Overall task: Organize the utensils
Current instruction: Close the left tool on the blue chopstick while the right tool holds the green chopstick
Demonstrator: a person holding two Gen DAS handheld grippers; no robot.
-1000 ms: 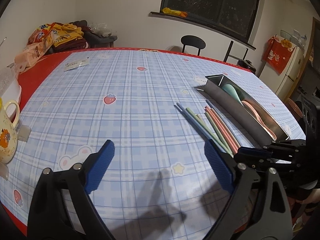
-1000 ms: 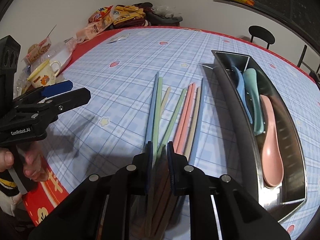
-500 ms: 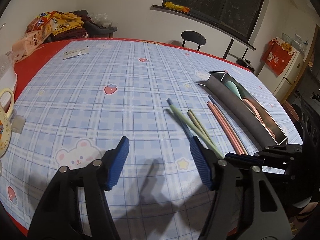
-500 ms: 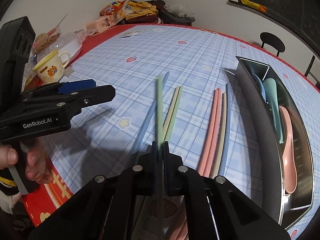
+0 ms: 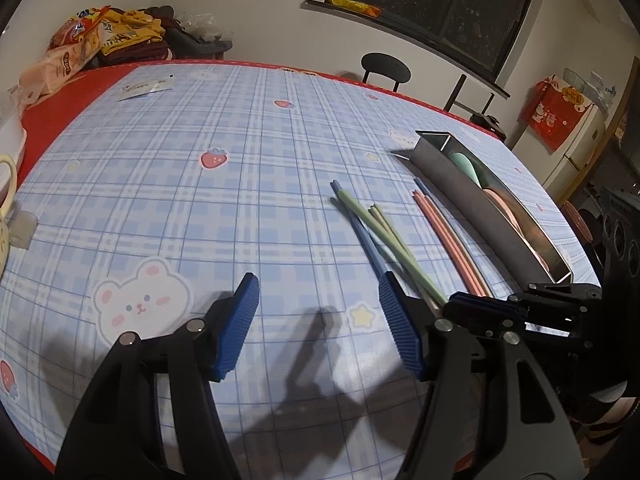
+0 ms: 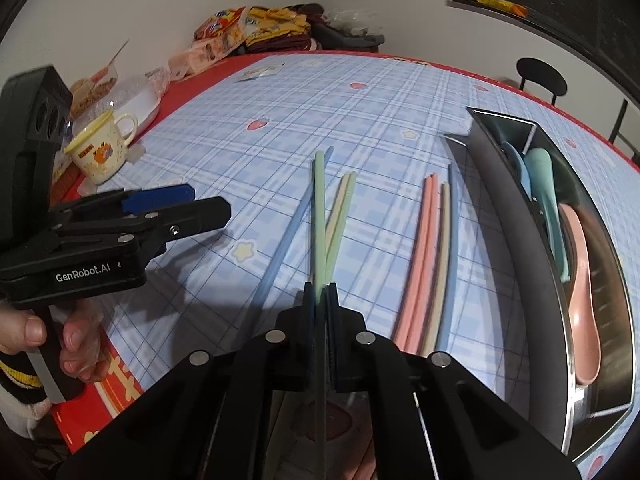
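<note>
- Your right gripper [image 6: 320, 294] has its jaws closed on the green chopstick [image 6: 320, 216], which points away over the checked tablecloth [image 6: 360, 128].
- Your left gripper [image 5: 318, 320] stands part open with nothing between the pads; its jaws have just been closing.
- The right wrist view alone shows the spoons [image 6: 578, 280] inside the metal tray [image 6: 516, 248], and your hand [image 6: 60, 336] on the left handle.
- From the left wrist view, the tray wall hides most of the spoons.
- Loose chopsticks [image 6: 428, 248] lie beside the tray, apparently touching each other; blur obscures this.
</note>
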